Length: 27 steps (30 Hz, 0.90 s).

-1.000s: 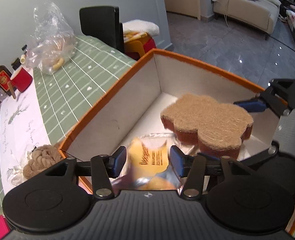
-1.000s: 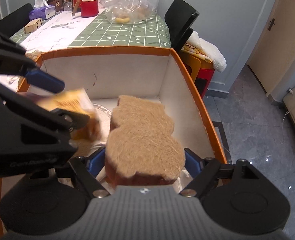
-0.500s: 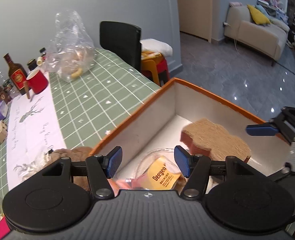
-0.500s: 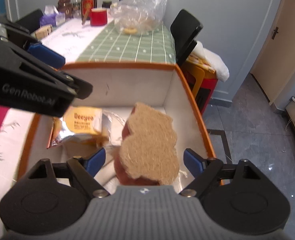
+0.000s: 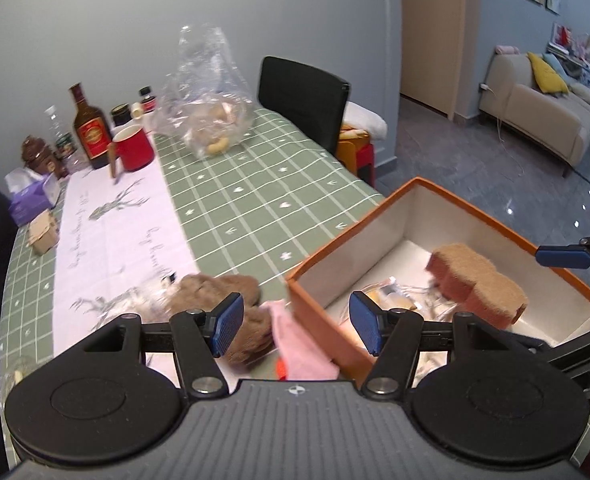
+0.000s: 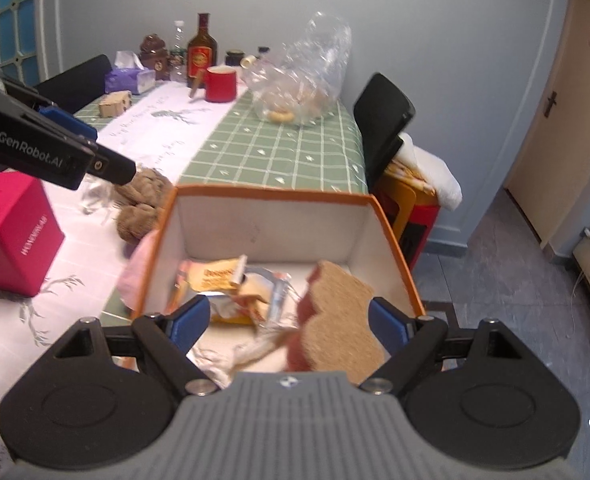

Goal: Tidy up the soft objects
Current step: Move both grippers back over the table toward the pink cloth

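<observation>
An orange-rimmed white box (image 5: 351, 228) (image 6: 275, 192) stands at the table's right end. Inside it a brown scrub sponge (image 5: 479, 284) (image 6: 339, 320) lies tilted beside a yellow snack packet (image 5: 391, 296) (image 6: 219, 280). My left gripper (image 5: 295, 326) (image 6: 95, 148) hangs open above the box's left wall with nothing between its pads. A brown plush (image 5: 223, 292) (image 6: 143, 200) and a pink cloth (image 5: 299, 344) (image 6: 135, 268) lie on the table just left of the box. My right gripper (image 6: 289, 322) is open above the box's near end, with the sponge below it and free of the pads.
A magenta box (image 6: 11, 236) stands on the table at the left. Farther back are a red mug (image 5: 133, 148), a bottle (image 5: 91, 128), a clear plastic bag (image 5: 211, 116) and a tissue box (image 6: 129, 80). A black chair (image 5: 303, 96) stands beyond the table's right edge.
Both grippers have lifted up and back out of the box. The sponge and the packet stayed inside. The left gripper has swung left, so the plush and pink cloth now show under it.
</observation>
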Motion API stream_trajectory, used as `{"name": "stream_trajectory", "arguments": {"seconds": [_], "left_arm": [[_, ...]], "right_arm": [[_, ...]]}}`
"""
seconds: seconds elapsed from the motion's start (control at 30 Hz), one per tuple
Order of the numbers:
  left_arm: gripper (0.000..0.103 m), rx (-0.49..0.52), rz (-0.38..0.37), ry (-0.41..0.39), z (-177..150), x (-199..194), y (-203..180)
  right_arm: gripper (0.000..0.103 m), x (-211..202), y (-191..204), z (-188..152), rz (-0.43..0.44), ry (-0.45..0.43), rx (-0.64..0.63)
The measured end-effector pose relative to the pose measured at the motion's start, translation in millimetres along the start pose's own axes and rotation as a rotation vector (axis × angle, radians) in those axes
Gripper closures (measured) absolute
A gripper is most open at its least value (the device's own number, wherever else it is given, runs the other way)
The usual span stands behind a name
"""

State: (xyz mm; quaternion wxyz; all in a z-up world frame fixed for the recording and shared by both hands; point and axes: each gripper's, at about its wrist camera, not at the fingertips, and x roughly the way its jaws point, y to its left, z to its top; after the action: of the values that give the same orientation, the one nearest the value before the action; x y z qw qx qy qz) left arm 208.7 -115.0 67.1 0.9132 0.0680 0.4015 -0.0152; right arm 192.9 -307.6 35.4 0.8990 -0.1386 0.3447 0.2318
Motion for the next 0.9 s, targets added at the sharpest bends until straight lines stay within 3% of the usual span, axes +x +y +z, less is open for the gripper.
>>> {"name": "stream_trajectory", "arguments": {"seconds": [0.4, 0.63, 0.9], "left_arm": [[0.026, -0.088, -0.006, 0.007, -61, -10, 46], [0.025, -0.065, -0.010, -0.016, -107, 22, 33], [0.028, 0.004, -0.039, -0.070, -117, 46, 15]], "right_arm": [[0.018, -7, 52, 9, 0.058, -0.031, -0.115], [0.018, 1, 59, 7, 0.053, -0.012, -0.123], [0.018, 4, 58, 7, 0.052, -0.007, -0.120]]}}
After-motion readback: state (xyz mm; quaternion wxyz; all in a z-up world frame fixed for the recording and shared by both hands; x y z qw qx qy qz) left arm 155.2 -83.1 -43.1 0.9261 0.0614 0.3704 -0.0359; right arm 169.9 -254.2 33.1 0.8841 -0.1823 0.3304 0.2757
